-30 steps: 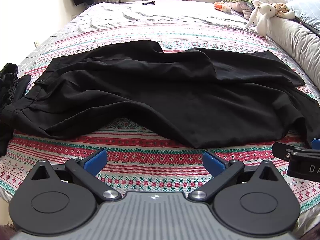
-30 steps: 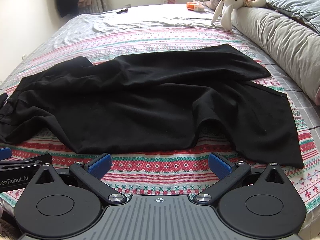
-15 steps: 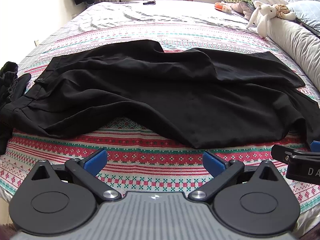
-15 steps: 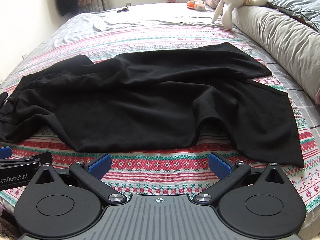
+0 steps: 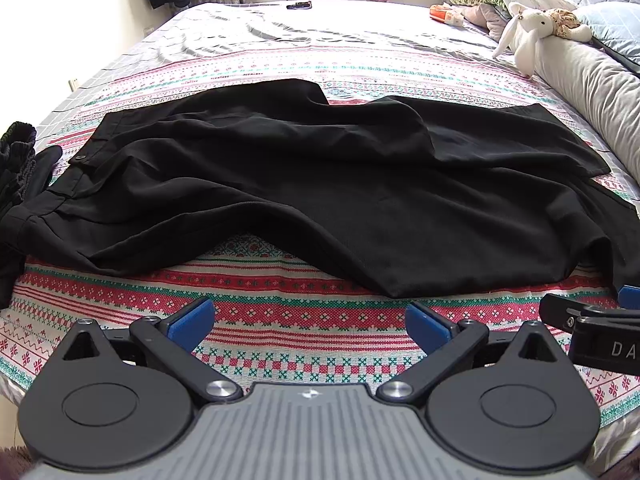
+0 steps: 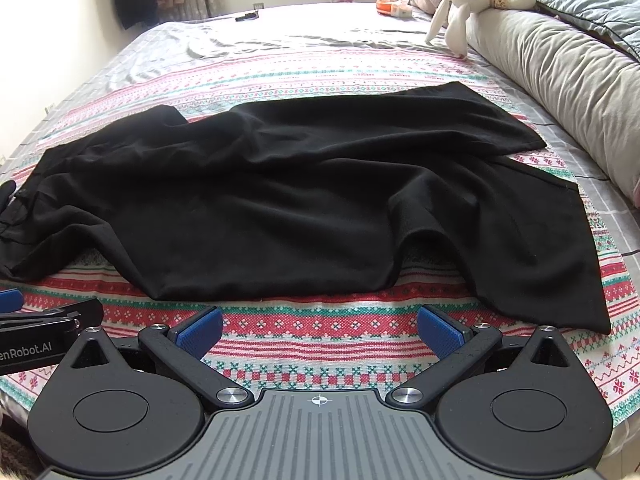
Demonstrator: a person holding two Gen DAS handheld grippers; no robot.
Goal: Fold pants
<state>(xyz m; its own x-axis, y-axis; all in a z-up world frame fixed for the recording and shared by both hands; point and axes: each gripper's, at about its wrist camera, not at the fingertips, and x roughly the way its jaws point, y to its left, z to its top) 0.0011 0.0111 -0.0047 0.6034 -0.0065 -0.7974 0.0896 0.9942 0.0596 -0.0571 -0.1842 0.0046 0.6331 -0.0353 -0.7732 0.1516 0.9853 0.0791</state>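
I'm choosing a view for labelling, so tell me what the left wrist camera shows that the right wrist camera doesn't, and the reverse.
Only the left wrist view shows the waistband button and the dark clothes pile at the bed's left edge. Only the right wrist view shows the whole hem of the near pant leg. Both show the black pants spread on the patterned blanket, the stuffed rabbit, and both hand-held grippers, left and right, open and empty.
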